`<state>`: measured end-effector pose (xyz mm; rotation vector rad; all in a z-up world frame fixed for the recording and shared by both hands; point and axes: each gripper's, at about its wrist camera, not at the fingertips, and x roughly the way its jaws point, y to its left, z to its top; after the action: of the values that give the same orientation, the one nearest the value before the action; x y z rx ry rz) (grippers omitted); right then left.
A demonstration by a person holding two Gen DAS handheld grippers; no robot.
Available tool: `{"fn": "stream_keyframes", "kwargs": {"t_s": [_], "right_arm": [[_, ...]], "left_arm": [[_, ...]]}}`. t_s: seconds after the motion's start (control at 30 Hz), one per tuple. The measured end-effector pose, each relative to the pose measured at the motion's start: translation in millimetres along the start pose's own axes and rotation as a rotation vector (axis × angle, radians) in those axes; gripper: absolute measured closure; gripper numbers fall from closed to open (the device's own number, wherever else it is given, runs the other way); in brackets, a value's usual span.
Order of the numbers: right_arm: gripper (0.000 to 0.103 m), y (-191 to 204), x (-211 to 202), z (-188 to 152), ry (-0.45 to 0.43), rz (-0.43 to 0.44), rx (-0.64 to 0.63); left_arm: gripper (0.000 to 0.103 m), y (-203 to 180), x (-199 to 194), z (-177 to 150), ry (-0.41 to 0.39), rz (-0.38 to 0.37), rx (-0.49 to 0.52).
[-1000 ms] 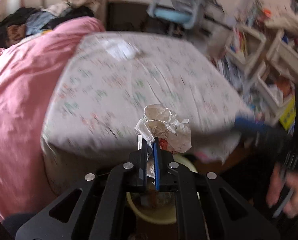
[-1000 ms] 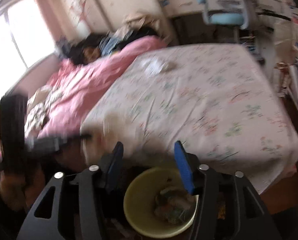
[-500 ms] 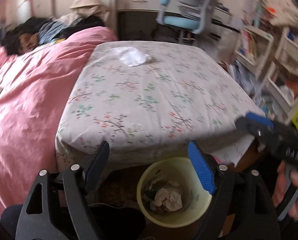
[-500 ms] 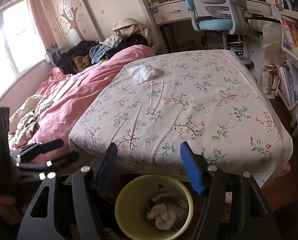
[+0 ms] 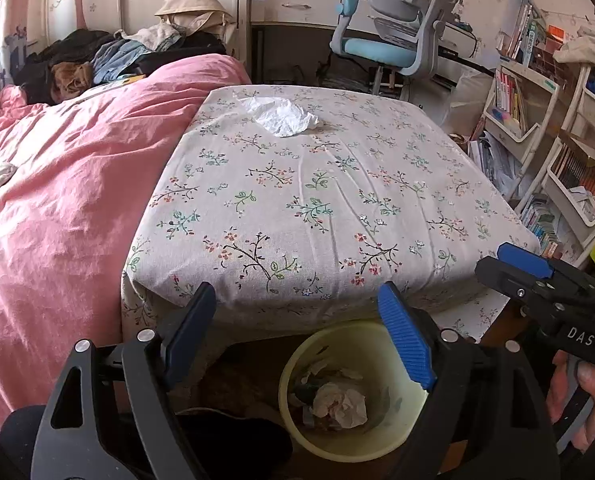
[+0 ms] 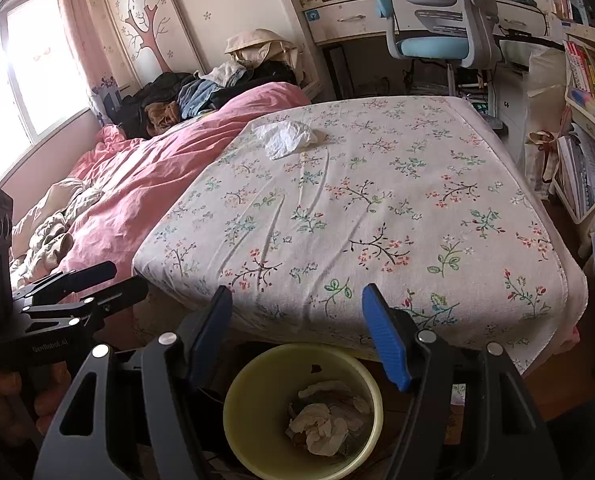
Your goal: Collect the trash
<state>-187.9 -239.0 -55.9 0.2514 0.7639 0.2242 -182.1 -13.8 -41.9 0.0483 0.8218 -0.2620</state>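
A floral bedsheet (image 5: 317,200) fills the room ahead of both grippers. The left gripper (image 5: 297,336) has let go; its jaws are opening, empty, and the crumpled paper (image 5: 339,402) now lies below them in the yellow bin (image 5: 407,408). The right gripper (image 6: 297,328) gapes empty too, so the white tissue (image 5: 283,116) far beyond the jaws comes next.

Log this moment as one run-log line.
left gripper: opening, empty | right gripper: open, empty | crumpled paper: in yellow bin | white tissue: on floral bedsheet, uncollected

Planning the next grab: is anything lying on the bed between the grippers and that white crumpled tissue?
Nothing visible: only bare flowered sheet lies between the open left gripper, right gripper and the tissue.
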Motion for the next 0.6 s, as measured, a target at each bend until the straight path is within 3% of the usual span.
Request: {"fn": "stream_keyframes", "kwargs": {"t_s": [0.6], "right_arm": [[0.038, 4.3, 3.4, -1.7, 0.010, -0.001, -0.012]], "left_arm": [[0.022, 0.1, 0.4, 0.5, 0.000, 0.002, -0.003]]}}
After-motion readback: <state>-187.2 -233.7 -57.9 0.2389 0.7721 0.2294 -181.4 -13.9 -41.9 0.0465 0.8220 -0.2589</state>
